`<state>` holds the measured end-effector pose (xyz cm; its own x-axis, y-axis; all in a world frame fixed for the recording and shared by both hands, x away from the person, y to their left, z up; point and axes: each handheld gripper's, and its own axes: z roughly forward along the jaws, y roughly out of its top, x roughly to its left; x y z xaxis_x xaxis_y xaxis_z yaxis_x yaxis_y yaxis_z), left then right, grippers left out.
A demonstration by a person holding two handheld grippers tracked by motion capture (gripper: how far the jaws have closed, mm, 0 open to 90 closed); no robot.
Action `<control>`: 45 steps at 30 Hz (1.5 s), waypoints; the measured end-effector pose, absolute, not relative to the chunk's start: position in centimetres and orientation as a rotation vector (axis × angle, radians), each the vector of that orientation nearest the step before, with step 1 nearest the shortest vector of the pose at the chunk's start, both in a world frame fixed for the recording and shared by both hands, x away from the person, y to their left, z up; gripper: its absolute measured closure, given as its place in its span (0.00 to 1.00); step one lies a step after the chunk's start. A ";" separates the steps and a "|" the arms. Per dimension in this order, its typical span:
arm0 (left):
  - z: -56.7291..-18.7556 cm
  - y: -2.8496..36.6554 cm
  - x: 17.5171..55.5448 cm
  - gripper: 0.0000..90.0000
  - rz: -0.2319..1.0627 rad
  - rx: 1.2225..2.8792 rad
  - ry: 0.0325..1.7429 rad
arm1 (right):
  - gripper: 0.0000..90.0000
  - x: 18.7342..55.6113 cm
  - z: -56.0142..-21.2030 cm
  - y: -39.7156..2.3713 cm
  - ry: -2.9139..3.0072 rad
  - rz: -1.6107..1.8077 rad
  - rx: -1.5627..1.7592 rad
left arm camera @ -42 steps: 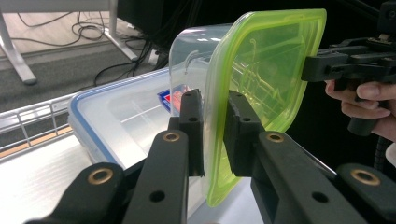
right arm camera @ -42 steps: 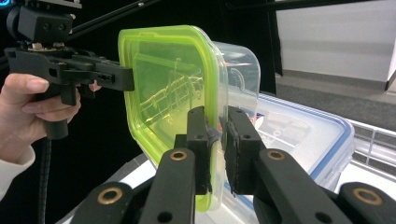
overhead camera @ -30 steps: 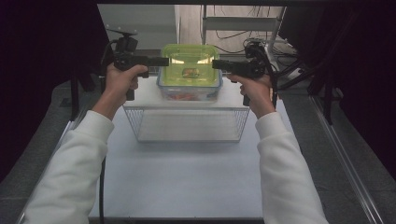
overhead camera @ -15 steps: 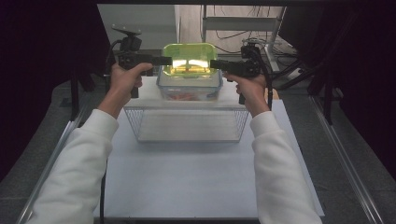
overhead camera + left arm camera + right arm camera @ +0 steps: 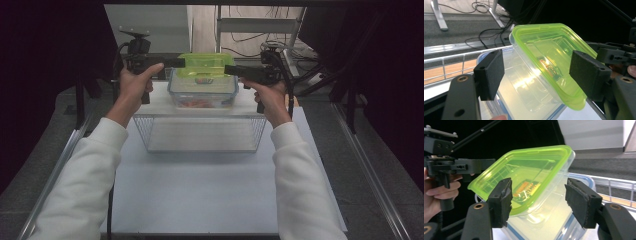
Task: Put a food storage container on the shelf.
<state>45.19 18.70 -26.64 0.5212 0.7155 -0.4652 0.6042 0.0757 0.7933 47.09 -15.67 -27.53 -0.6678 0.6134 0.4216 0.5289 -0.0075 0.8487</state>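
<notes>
A clear container with a lime-green lid (image 5: 202, 65) hangs tilted in the air at the far side of the table. My left gripper (image 5: 180, 62) holds its left end and my right gripper (image 5: 227, 70) its right end. In the left gripper view the green-lidded container (image 5: 549, 55) sits between the two black pads of the left gripper (image 5: 537, 72). In the right gripper view the same container (image 5: 529, 170) is held between the pads of the right gripper (image 5: 540, 197). Just below it stands a clear box with a blue rim (image 5: 202, 95), with something red inside.
A wire basket (image 5: 145, 135) stands on the white table (image 5: 200, 190) just in front of the blue-rimmed box. Metal rails run along both table sides. Cables and desk legs lie on the floor beyond the far edge.
The green-lidded container has risen off the blue-rimmed box and now tilts. Both hands have moved up and slightly farther away with it.
</notes>
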 end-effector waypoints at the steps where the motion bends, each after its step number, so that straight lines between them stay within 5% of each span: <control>1: -26.6 18.8 45.1 0.30 0.131 1.606 1.149 | 0.42 47.0 -27.5 -15.7 2.160 1.787 1.247; 5: -26.5 18.9 44.8 0.29 0.128 1.620 1.132 | 0.47 46.8 -27.1 -16.2 2.121 1.813 1.243; 10: -26.2 19.3 44.2 0.29 0.144 1.623 1.116 | 0.81 46.5 -26.5 -17.4 2.036 1.772 1.294; 15: -26.2 19.8 43.6 0.29 0.161 1.639 1.115 | 0.98 46.6 -26.9 -17.3 2.091 1.662 1.303; 26: -26.5 21.1 43.1 0.28 0.168 1.637 1.136 | 0.99 46.7 -27.9 -14.9 2.176 1.550 1.268; 45: -27.9 22.6 38.9 0.27 0.134 1.650 1.068 | 0.93 43.4 -28.4 -18.7 2.212 1.618 1.234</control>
